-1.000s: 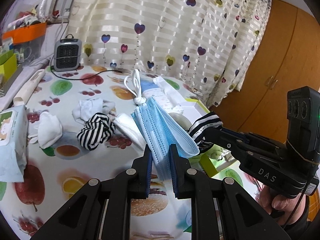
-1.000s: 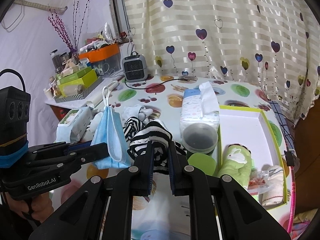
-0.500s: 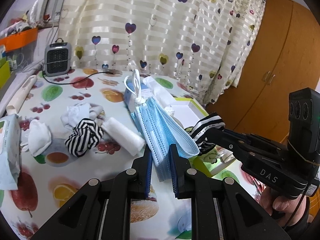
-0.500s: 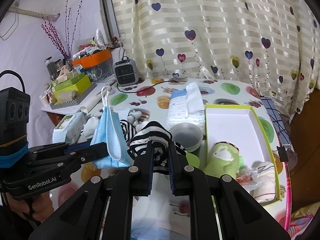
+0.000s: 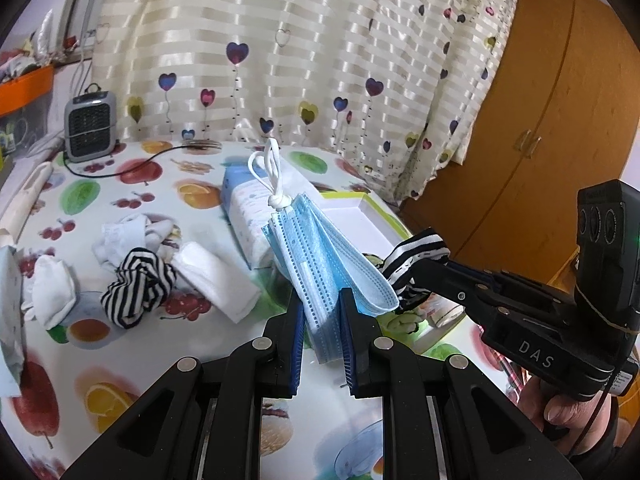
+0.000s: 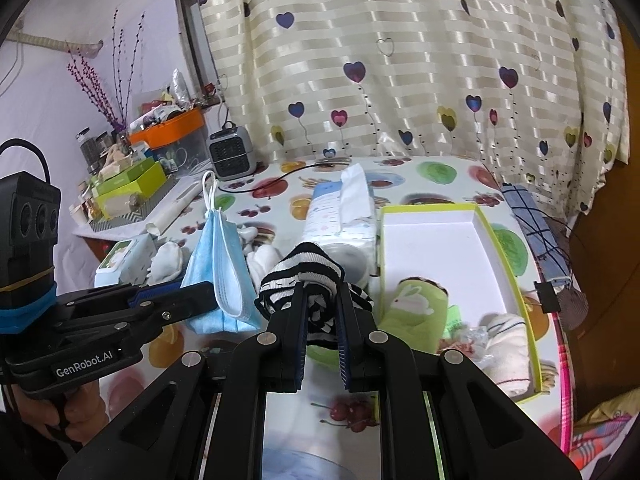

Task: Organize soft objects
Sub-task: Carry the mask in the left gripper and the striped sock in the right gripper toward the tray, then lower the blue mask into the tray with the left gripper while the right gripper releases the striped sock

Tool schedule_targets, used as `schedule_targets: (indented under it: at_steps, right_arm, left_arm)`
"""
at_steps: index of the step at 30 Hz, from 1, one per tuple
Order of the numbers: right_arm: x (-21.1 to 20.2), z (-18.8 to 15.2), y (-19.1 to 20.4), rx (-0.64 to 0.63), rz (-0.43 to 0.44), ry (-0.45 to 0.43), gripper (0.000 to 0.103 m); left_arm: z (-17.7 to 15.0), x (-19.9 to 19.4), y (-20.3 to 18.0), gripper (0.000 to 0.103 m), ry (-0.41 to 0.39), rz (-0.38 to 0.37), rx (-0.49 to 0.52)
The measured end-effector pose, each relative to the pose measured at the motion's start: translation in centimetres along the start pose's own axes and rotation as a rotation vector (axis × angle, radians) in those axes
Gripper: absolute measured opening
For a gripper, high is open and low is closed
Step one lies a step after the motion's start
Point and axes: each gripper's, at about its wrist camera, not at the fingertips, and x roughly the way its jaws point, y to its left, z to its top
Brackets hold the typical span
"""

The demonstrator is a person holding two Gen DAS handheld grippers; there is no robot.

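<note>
Left hand-held gripper (image 5: 320, 312) clamps a stack of blue face masks (image 5: 320, 252); right hand-held gripper (image 6: 320, 312) pinches a striped sock (image 6: 304, 276) left of the white box (image 6: 436, 240).

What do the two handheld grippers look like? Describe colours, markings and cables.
Both are matte black with blue-padded fingers and silver rivets. The left gripper reads "GenRobot.AI", with a blue band, a rubber band and a black cable loop. The right gripper reads "DAS", with a green light.
</note>
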Motion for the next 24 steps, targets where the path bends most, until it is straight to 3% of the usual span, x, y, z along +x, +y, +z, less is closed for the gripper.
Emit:
schedule_targets:
  at_steps: [24]
  right_arm:
    - [0.3,-0.5,-5.2,0.091,-0.061,0.001,0.014]
  left_arm:
    - [1.5,4.9,-3.8,0.015,0.054,-0.063,0.065]
